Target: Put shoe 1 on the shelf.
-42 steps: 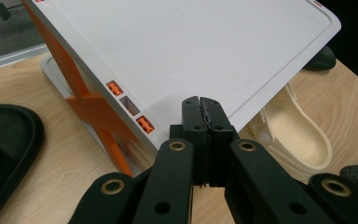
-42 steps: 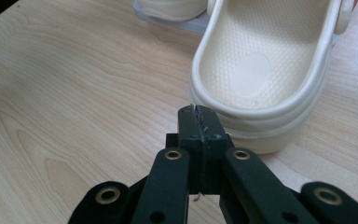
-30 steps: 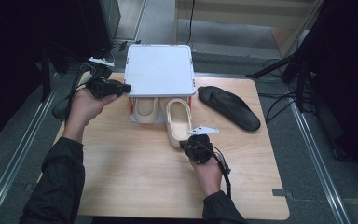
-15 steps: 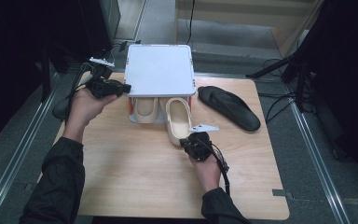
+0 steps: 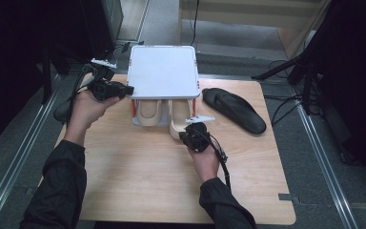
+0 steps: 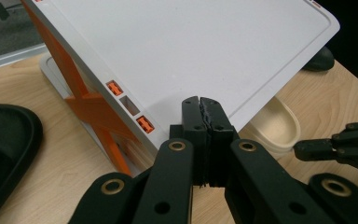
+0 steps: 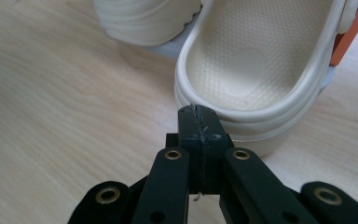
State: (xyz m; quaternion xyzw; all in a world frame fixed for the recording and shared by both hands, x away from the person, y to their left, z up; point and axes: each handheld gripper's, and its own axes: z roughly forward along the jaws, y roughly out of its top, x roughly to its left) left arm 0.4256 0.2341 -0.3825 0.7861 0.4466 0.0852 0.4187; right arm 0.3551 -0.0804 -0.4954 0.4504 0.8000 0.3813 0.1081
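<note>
Wooden table (image 5: 138,176): rack (image 5: 162,71), two cream clogs. My right gripper (image 7: 198,112), jaws closed empty, has nudged the right clog (image 7: 261,70) inward, apparently touching; left gripper (image 6: 201,105) closed, idle.

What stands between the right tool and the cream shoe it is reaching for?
Nothing visible. The right tool, jaws shut, has its tip at the heel rim of the cream shoe, with only bare table around it.

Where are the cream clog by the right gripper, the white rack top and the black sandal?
cream foam clog (image 7: 256,70): right gripper view, on its dimpled footbed.
white flat rack top (image 5: 162,71): high view, centre of panel.
black flat sandal (image 5: 236,109): high view, mid-sole.
</note>
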